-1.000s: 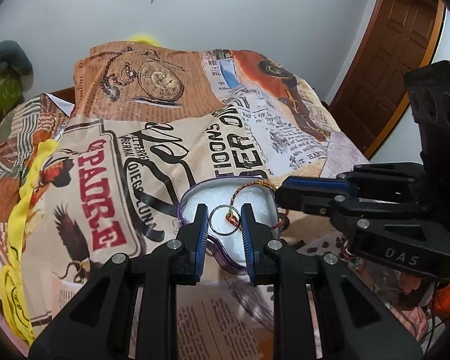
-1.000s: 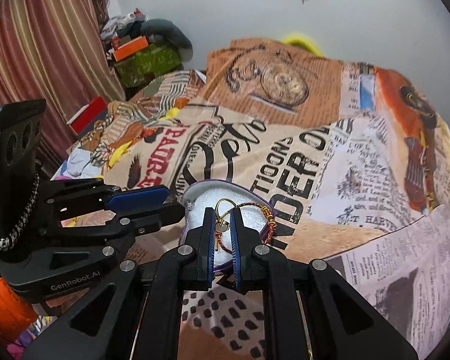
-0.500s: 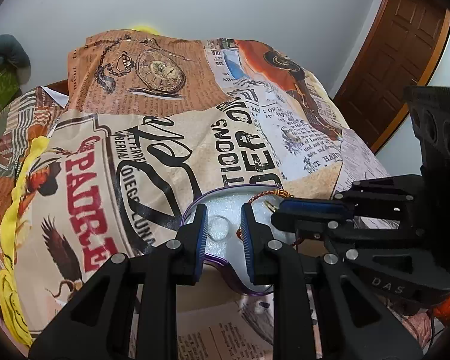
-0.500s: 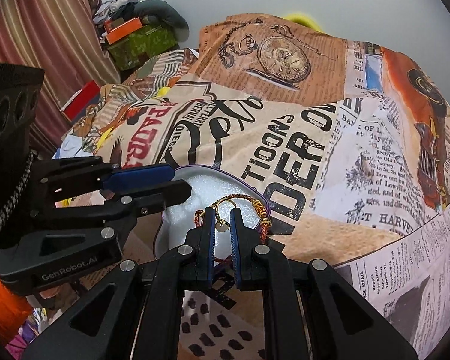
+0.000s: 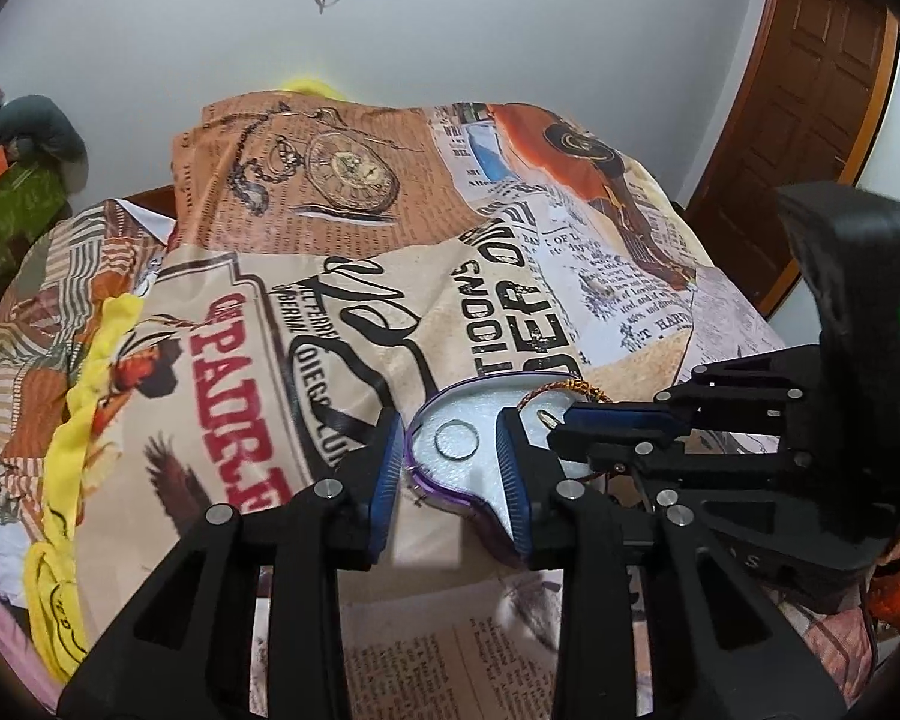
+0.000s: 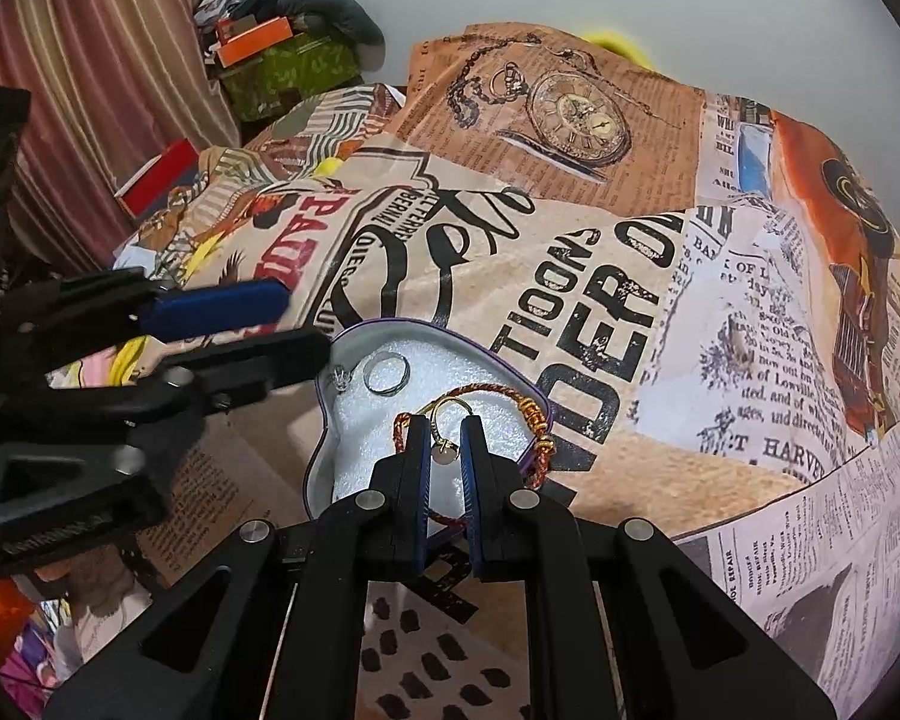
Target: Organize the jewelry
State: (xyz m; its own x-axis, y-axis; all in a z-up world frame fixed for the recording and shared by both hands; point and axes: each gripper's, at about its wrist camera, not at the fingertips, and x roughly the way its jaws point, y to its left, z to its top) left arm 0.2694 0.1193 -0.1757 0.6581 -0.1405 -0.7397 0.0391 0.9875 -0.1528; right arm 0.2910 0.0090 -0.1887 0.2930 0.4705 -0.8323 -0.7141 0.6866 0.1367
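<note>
A purple-rimmed heart-shaped box point(image 5: 444, 495) with white foam lining lies on the printed bedspread; it also shows in the right wrist view point(image 6: 324, 420). A silver ring point(image 5: 457, 440) lies loose on the foam, seen too in the right wrist view point(image 6: 387, 374). My left gripper point(image 5: 450, 450) is open around the ring, empty. My right gripper point(image 6: 444, 450) is shut on a gold ring point(image 6: 446, 420) over the foam. A red-and-gold braided bracelet point(image 6: 510, 396) lies across the box's right edge.
The printed bedspread point(image 6: 570, 240) covers the bed. A yellow cloth point(image 5: 84, 396) lies at the left. A wooden door point(image 5: 810, 120) stands at the right. Boxes and clothes point(image 6: 282, 54) pile up by the curtain.
My left gripper opened wider and let go of the silver ring, which now lies on the foam. My right gripper stayed shut on the gold ring, over the box.
</note>
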